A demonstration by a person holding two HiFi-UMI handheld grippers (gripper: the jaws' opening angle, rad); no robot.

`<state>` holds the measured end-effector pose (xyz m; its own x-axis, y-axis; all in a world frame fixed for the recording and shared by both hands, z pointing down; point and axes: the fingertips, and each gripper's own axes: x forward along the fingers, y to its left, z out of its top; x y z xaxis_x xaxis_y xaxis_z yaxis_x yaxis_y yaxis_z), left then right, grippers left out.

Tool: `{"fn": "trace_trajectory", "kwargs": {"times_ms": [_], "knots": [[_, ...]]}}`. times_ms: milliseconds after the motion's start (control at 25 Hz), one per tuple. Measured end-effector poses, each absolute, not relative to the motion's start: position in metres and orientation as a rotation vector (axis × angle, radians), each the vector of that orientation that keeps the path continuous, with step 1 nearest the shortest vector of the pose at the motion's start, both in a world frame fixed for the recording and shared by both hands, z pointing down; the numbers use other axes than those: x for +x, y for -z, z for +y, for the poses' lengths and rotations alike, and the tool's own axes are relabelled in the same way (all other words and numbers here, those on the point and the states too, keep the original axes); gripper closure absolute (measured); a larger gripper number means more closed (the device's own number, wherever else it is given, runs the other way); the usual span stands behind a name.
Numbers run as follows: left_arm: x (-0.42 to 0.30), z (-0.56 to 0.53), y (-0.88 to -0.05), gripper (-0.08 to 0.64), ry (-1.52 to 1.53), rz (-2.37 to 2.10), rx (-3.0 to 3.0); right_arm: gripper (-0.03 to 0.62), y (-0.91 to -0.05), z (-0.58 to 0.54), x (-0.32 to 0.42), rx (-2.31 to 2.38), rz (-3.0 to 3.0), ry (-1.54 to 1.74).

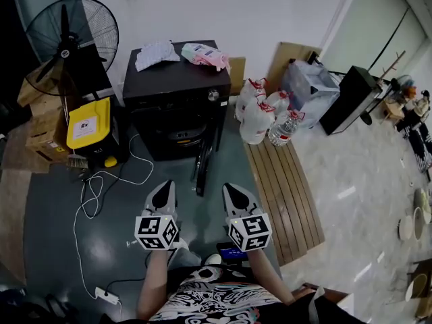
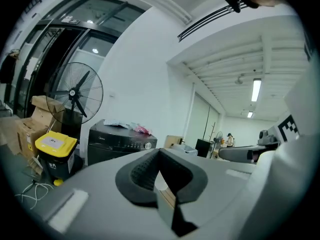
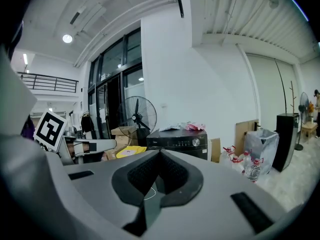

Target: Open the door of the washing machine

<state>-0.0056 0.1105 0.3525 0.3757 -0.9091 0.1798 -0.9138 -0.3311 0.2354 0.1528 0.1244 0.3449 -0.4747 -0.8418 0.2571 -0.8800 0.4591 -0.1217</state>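
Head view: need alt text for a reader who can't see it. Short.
A black front-loading washing machine stands against a white wall, its door swung open toward the camera. Below it a person holds the left gripper and right gripper side by side, both shut and empty. A black pedestal fan and yellow-lidded bin stand at its left.

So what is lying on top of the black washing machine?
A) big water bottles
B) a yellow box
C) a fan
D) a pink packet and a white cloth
D: the head view shows a pink packet and a white cloth lying side by side on the flat top of the washing machine.
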Motion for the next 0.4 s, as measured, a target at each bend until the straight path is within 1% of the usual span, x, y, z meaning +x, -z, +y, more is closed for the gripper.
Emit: {"fn": "trace_trajectory", "kwargs": {"times_ms": [200, 400], "knots": [[-0.0101, 0.1096, -0.3546, 0.56, 0.077, -1.549, 2.278, 0.591, -0.3509, 0.1254, 0.158, 1.51, -2.535, -0.369], [-0.007, 0.1075, -0.3553, 0.558, 0.032, -1.58, 2.289, 0.591, -0.3557, 0.1263, 0.1624, 1.498, -2.529, -0.374]]}}
